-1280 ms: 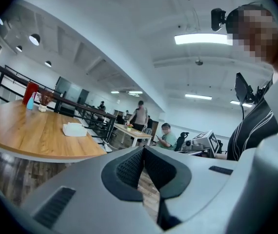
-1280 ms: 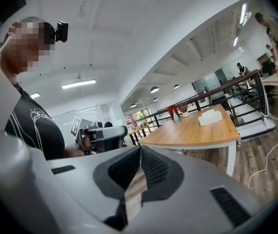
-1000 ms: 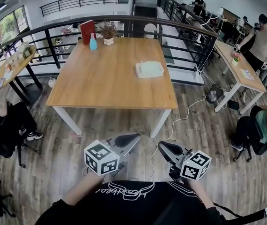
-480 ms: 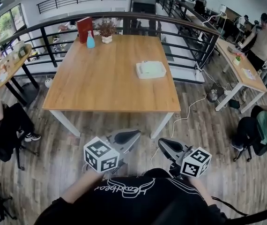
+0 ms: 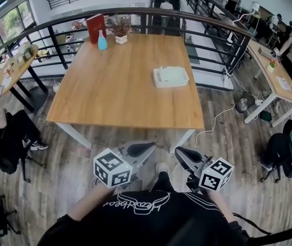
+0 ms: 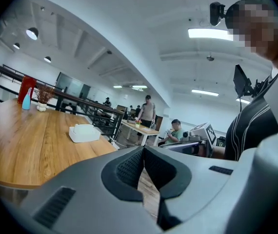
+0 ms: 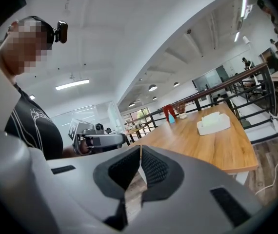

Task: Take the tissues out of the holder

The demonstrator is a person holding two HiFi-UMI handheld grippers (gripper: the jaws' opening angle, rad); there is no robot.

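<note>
Holding my left gripper (image 5: pixel 147 148) and right gripper (image 5: pixel 180 153) shut and empty, I see the tissue holder (image 5: pixel 170 77) near the tabletop's (image 5: pixel 110 91) right edge.

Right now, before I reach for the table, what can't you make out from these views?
- Tissue holder: too small and distant in all three views to see how the tissue sits in it.
- Red book: cover print too small, head view.
- Person's hands: hidden under the left gripper and right gripper, head view.

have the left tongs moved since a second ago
Yes. The left tongs have come forward: the gap to the wooden table's near edge has shrunk.
</note>
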